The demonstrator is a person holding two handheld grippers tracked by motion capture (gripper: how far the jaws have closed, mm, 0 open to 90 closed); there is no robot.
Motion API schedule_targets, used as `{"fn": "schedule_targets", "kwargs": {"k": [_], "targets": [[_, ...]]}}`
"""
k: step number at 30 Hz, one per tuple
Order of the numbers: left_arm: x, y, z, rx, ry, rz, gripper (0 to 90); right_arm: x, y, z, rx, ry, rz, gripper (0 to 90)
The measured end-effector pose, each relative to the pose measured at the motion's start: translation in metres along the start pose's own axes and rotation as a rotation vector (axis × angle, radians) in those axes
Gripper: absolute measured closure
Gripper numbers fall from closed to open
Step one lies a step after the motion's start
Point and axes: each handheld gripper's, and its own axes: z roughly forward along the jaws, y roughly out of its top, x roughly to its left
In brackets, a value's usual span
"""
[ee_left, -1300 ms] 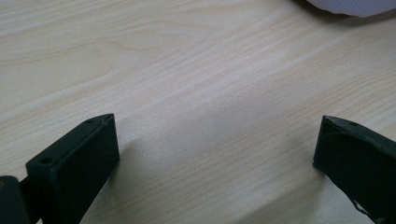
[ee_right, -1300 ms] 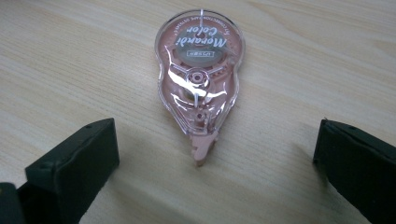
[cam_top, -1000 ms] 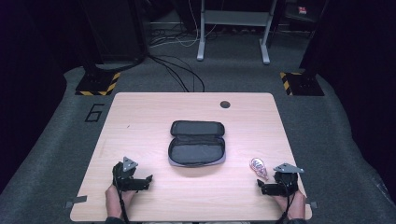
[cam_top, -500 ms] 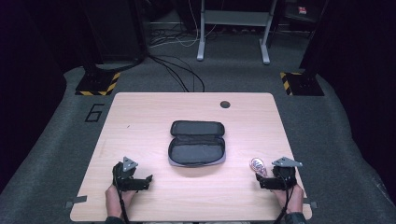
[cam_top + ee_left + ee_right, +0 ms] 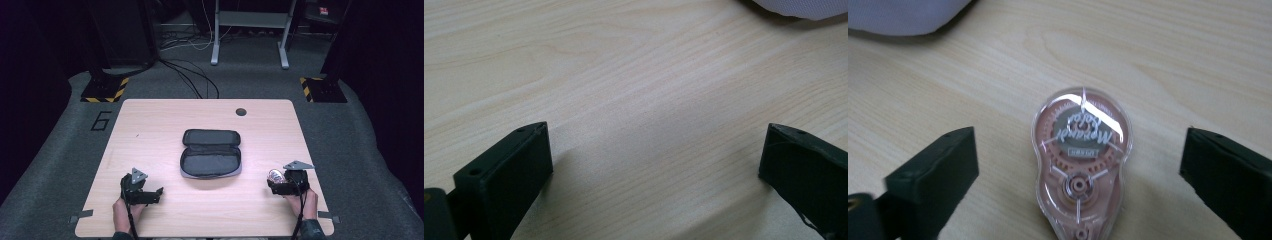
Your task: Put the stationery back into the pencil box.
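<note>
So the right gripper was lined up over the correction tape roller, the little clear pinkish one lying flat on the table near the right edge. Jaws stood apart on either side of it, clear gaps on both sides, not touching. They had just been closing in a bit, with the roller between them, so I'd guess the pinch was coming.

The roller lay lengthwise between the jaws, so they would meet its long flat sides. Makes sense, since that's the narrow way across and the least likely to squirt out.

The pencil case sat open in the middle of the table, lid flipped back, the inside facing up and nothing in it that I could see. Probably left like that so the roller could go straight in, though that's my read.

The left gripper was parked over bare wood near the left front corner, jaws wide apart with nothing in them, just beside the case. Looked like it was waiting.
</note>
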Motion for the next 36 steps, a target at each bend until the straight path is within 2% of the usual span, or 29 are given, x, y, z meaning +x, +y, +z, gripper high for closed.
{"fn": "schedule_targets", "kwargs": {"k": [4, 5, 7, 8, 11, 12, 15, 18, 22, 26, 29, 36], "targets": [[0.000, 0.000, 0.000, -0.002, -0.001, -0.001, 0.5, 0.001, 0.003, 0.004, 0.021, -0.006, 0.002, 16.2], [0.000, 0.000, 0.000, -0.002, -0.001, -0.001, 0.5, 0.003, 0.004, 0.007, 0.032, -0.006, 0.006, 23.9], [0.000, 0.000, 0.000, 0.000, 0.000, 0.000, 0.5, 0.004, 0.005, 0.008, 0.051, -0.012, 0.012, 26.9], [0.000, 0.000, 0.000, 0.000, 0.000, 0.000, 0.5, 0.004, 0.005, 0.009, 0.047, -0.012, 0.014, 30.9], [0.000, 0.000, 0.000, 0.000, 0.000, -0.001, 0.5, 0.005, 0.005, 0.009, 0.056, -0.018, 0.011, 32.8], [0.000, 0.000, 0.000, 0.000, 0.001, -0.001, 0.6, 0.004, 0.004, 0.011, 0.051, -0.009, 0.006, 37.2], [0.000, 0.000, 0.000, -0.001, 0.001, -0.002, 0.6, 0.003, 0.003, 0.012, 0.044, -0.001, 0.016, 37.9], [0.000, 0.000, 0.000, 0.004, 0.002, 0.003, 0.6, 0.003, 0.002, 0.012, 0.035, 0.005, -0.003, 38.1], [0.000, 0.000, 0.000, 0.004, 0.002, 0.004, 0.6, 0.004, 0.002, 0.012, 0.029, 0.013, 0.006, 38.2], [0.001, 0.000, 0.000, 0.002, 0.003, 0.005, 0.6, 0.004, 0.005, 0.003, -0.015, 0.014, 0.007, 38.3], [0.000, 0.000, 0.000, 0.002, 0.005, -0.003, 0.9, 0.004, 0.010, -0.007, -0.040, 0.027, 0.025, 38.3], [0.000, 0.000, 0.000, -0.001, 0.007, -0.001, 1.0, 0.005, 0.024, -0.024, -0.064, 0.027, 0.026, 38.3]]}}
